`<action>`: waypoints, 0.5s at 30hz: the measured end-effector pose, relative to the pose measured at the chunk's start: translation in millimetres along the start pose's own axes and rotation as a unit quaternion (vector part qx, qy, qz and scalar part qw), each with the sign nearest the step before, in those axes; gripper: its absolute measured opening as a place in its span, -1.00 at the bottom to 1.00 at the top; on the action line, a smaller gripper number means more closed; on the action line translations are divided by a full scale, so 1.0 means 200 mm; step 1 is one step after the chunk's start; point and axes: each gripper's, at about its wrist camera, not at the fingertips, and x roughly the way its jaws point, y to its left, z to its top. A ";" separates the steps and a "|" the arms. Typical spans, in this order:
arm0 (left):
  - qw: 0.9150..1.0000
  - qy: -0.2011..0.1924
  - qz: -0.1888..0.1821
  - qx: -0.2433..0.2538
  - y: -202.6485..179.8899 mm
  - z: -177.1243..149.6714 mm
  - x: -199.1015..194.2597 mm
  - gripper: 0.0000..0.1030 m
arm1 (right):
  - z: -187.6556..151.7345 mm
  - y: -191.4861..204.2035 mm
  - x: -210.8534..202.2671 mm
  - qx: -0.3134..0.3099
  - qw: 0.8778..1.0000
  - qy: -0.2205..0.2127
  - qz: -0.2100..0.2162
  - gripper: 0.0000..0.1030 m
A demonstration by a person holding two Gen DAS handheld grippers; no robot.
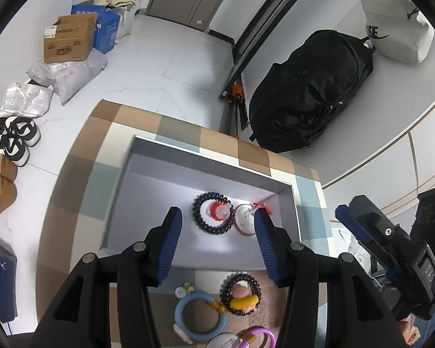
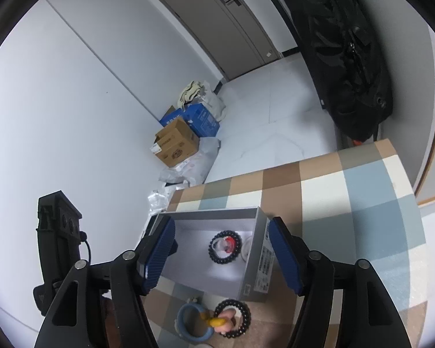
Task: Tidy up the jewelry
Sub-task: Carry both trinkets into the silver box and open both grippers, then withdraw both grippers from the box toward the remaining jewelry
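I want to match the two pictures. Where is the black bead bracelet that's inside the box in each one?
Left wrist: the bracelet lies in the grey box, between the open fingers, just above centre.
Right wrist: the bracelet is low and central, near the box's right wall.
Shared landmark: the blue ring outside the box.

2 dark bead bracelets point(image 1: 213, 214) point(image 1: 240, 294), 1 blue ring point(image 1: 200, 316), 1 purple ring point(image 1: 259, 336), 1 grey box point(image 1: 148, 179), 2 cardboard boxes point(image 1: 69, 40) point(image 1: 105, 29), 1 black bag point(image 1: 310, 90).

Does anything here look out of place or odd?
Nothing is damaged or spilled. Some jewelry is not yet sorted: the blue ring and a black bead bracelet lie on the checked cloth, outside the grey box.
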 end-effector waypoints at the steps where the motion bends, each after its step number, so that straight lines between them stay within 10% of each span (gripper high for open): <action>1: 1.000 -0.002 0.002 0.002 0.00 -0.01 -0.01 -0.03 | 0.00 0.00 -0.01 -0.002 1.000 -0.002 0.000 0.37; 15: 0.998 -0.035 0.041 0.043 -0.05 -0.14 -0.12 0.48 | -0.11 0.06 -0.17 -0.029 0.999 -0.020 -0.006 0.62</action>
